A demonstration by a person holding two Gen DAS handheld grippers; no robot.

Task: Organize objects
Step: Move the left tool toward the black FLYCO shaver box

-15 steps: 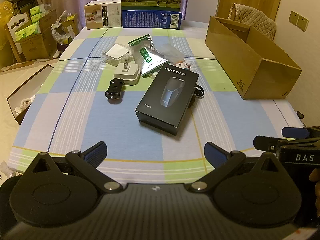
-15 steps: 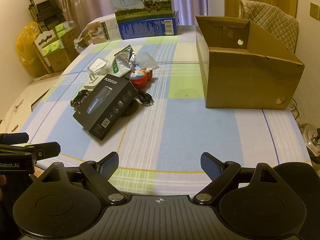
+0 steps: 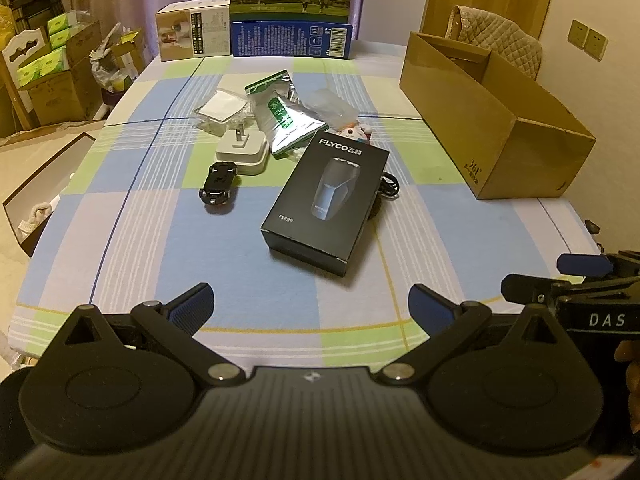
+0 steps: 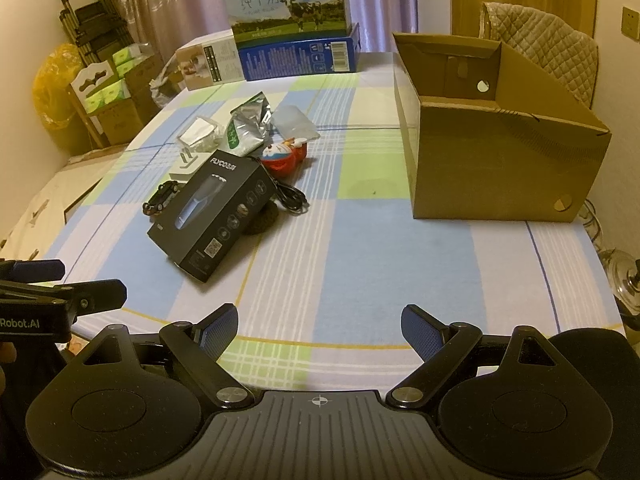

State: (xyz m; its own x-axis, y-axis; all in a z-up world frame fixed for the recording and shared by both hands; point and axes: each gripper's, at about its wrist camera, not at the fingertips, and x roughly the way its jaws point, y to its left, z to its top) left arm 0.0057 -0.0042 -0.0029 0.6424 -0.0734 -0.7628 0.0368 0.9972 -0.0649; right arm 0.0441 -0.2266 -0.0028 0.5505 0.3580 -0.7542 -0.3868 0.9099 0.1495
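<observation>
- Left wrist view: the left gripper hangs over the near edge of the checked tablecloth, its blue-padded fingers spread wide with nothing between them.
- Straight ahead of that gap, a little to the right, lies the black shaver box, flat on the cloth with its long side angled away to the right; it is apart from the fingertips.
- Left of the box sits a small black toy car, and just beyond it a white plug adapter with prongs pointing up.
- Behind these lie a silver-green foil pouch, a clear packet with a white square and a crumpled clear bag.
- A black cable pokes out from under the box's right side.
- An open cardboard box stands on the right of the table, well apart from the clutter.
- Right wrist view: the right gripper is likewise spread wide and empty, over the near table edge.
- From here the shaver box lies ahead and to the left of the fingers, the cardboard box ahead and to the right.
- A red and blue round toy lies just behind the shaver box, beside the cable.
- Each gripper shows at the edge of the other's view, side by side.
</observation>
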